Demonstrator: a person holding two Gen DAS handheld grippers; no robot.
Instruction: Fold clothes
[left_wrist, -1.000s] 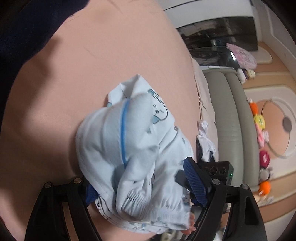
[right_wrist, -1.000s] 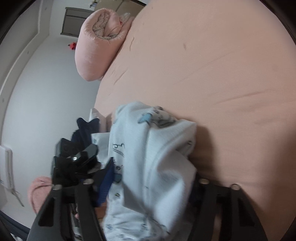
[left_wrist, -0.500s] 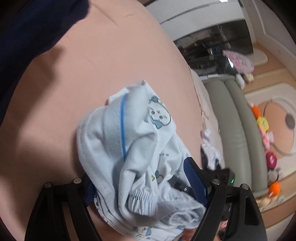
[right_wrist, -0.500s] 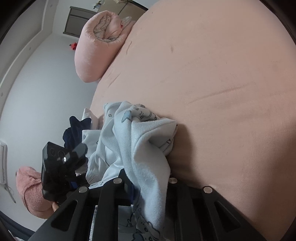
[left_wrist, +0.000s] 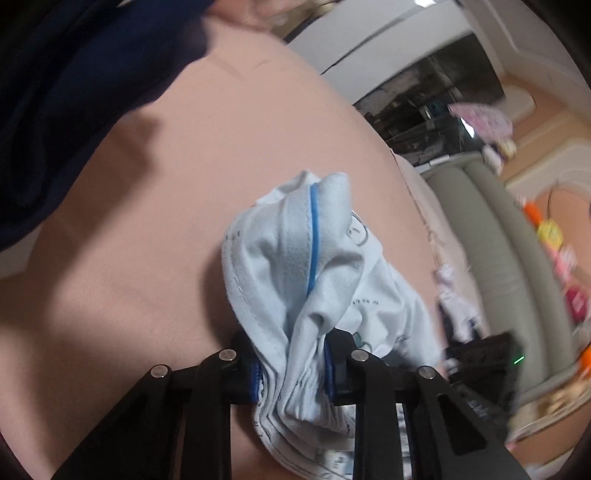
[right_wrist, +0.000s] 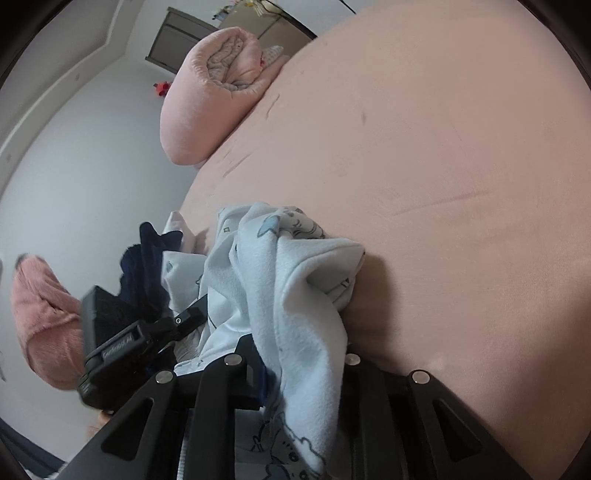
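A small light-blue printed garment (left_wrist: 314, 266) with a blue seam line is bunched over the pink bed sheet (left_wrist: 155, 229). My left gripper (left_wrist: 293, 369) is shut on its elastic edge, fabric spilling out between the fingers. In the right wrist view the same garment (right_wrist: 280, 280) hangs in a crumpled fold, and my right gripper (right_wrist: 295, 369) is shut on it. The left gripper's body (right_wrist: 122, 343) shows at the lower left of that view, close beside the right one.
A rolled pink duvet (right_wrist: 214, 92) lies at the head of the bed. Dark navy cloth (left_wrist: 62, 88) fills the upper left of the left wrist view. More navy and white clothes (right_wrist: 147, 258) sit at the bed edge. A grey padded mat (left_wrist: 498, 251) and toys lie on the floor.
My left gripper has closed from wide open onto the garment's edge. My right gripper closed on the garment half a second ago and still holds it. The garment is more bunched.
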